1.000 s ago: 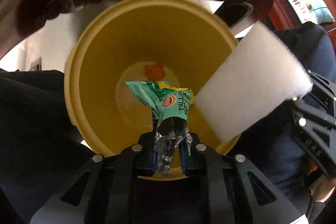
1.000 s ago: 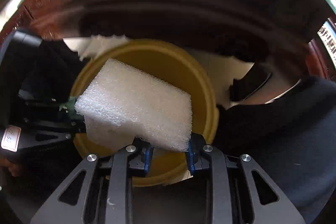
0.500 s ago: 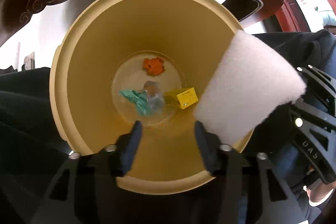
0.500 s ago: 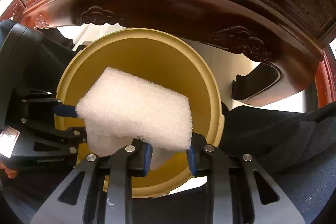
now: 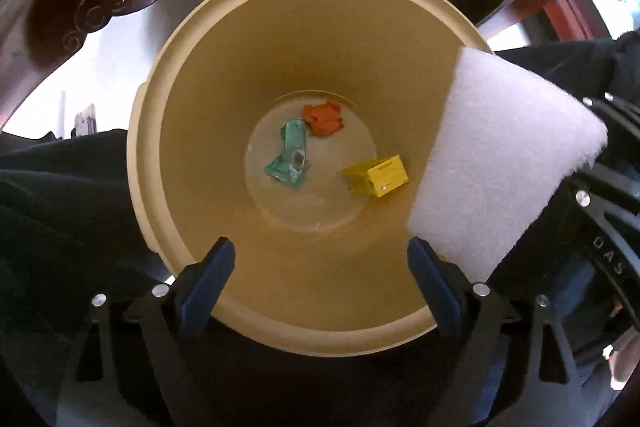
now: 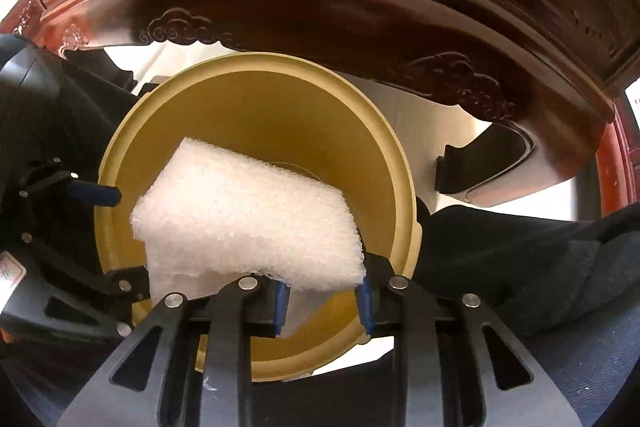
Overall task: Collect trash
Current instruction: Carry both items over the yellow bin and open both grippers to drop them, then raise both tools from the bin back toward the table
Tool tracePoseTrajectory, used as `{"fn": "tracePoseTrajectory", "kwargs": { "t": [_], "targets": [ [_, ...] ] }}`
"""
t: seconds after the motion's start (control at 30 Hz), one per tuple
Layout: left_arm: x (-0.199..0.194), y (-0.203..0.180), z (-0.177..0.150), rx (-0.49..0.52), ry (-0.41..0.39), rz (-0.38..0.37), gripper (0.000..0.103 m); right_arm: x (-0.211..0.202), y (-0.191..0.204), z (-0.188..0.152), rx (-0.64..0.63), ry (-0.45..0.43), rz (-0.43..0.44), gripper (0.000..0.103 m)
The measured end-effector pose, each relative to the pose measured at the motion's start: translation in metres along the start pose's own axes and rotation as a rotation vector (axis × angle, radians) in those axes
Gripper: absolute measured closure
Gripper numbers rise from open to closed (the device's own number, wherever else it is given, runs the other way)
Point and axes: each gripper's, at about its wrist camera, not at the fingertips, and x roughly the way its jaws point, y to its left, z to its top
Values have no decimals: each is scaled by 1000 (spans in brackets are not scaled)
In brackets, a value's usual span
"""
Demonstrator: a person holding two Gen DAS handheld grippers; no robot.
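White foam block (image 6: 248, 223), pinched by right gripper (image 6: 322, 301) over yellow plastic bin's rim (image 6: 404, 187), may fall outside; left gripper (image 5: 320, 279) is opening, empty.

One yellow bin (image 5: 192, 131) sits below the left gripper (image 5: 320, 283). On its floor lie three scraps: one green wrapper (image 5: 291, 159), one orange crumple (image 5: 323, 119), one yellow box (image 5: 380, 175). One white foam block (image 6: 248, 223) sits between the right gripper's (image 6: 323, 303) fingers.
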Motion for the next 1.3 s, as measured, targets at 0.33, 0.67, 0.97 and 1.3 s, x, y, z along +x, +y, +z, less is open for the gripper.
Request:
{"fn": "tracePoseTrajectory", "kwargs": {
  "t": [0.33, 0.67, 0.97, 1.3],
  "targets": [
    [0, 4, 0, -4, 2, -32, 14, 1, 7, 2, -30, -1, -36, 64],
    [-1, 3, -2, -7, 6, -30, 14, -2, 8, 2, -38, -7, -28, 64],
    [-4, -1, 0, -9, -13, -32, 14, -9, 8, 3, -37, -22, -21, 64],
    [-92, 3, 11, -17, -272, 41, 14, -90, -2, 27, -42, -253, 43, 46]
  ]
}}
